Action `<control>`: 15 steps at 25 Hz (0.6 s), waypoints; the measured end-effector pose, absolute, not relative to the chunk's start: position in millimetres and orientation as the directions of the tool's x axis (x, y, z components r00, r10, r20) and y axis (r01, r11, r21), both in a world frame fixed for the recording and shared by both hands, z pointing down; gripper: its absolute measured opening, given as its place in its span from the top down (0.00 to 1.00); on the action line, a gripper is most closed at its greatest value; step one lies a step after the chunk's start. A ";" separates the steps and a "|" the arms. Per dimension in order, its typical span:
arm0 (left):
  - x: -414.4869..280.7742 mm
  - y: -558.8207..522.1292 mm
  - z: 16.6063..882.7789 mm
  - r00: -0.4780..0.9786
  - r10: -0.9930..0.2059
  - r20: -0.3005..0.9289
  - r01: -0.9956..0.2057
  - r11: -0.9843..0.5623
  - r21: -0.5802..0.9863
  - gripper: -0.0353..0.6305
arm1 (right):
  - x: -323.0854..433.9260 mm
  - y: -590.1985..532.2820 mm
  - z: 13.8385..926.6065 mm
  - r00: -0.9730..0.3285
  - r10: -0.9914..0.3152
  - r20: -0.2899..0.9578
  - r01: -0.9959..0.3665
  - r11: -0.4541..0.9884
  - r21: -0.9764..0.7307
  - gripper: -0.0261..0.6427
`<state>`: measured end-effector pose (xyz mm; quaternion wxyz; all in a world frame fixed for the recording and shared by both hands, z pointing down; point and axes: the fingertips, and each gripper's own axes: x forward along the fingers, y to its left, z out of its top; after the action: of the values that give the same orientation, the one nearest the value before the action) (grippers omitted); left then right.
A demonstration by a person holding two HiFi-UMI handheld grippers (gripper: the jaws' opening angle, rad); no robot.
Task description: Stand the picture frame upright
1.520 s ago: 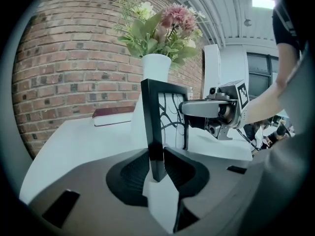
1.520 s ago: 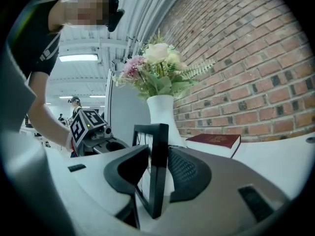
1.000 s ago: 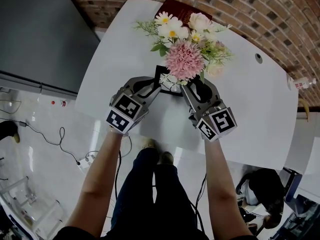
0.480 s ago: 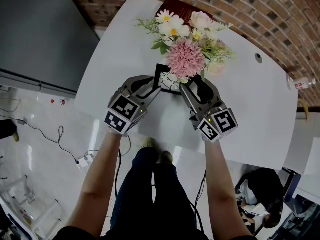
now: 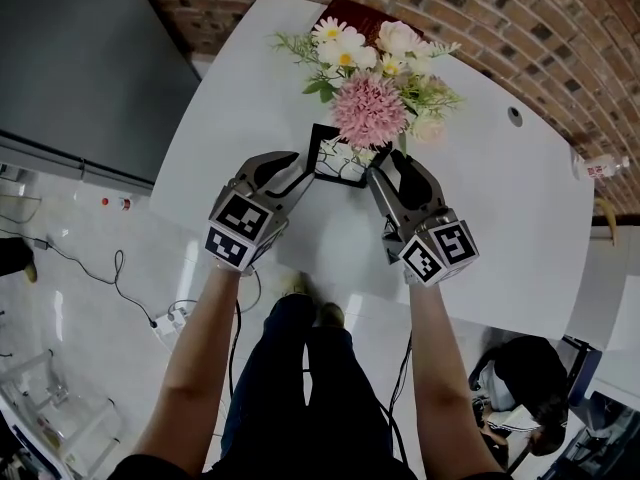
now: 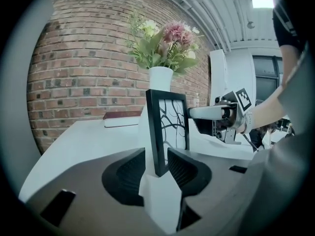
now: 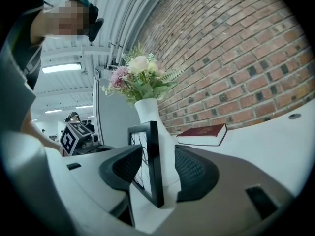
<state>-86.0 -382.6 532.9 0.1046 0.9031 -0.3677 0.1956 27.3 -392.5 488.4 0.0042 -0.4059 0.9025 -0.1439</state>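
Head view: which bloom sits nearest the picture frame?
The big pink one, right by the picture frame; the white daisies and cream rose are farther back.

Behind picture frame (image 6: 167, 127): blocked by vase (image 6: 160, 80) and flowers (image 5: 372, 108).
Far edge: taken by book (image 7: 203, 132).
Table (image 5: 510, 198), right side: left unobstructed.

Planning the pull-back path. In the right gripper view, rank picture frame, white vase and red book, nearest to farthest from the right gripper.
From the right gripper, whose fingers are opening:
1. Picture frame, standing between the fingers.
2. White vase, just behind the frame.
3. Red book, farther back on the right.
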 end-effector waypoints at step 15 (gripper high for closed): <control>-92.4 -349.6 523.7 0.596 -0.683 0.422 -0.764 -0.645 0.034 0.89 | 40.6 -354.4 496.9 -0.650 -0.731 0.205 -0.755 0.593 -0.281 0.87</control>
<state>-92.4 -349.6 523.7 0.1061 0.8869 -0.4079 0.1890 40.6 -354.4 496.9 -0.0341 -0.4167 0.8917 -0.1733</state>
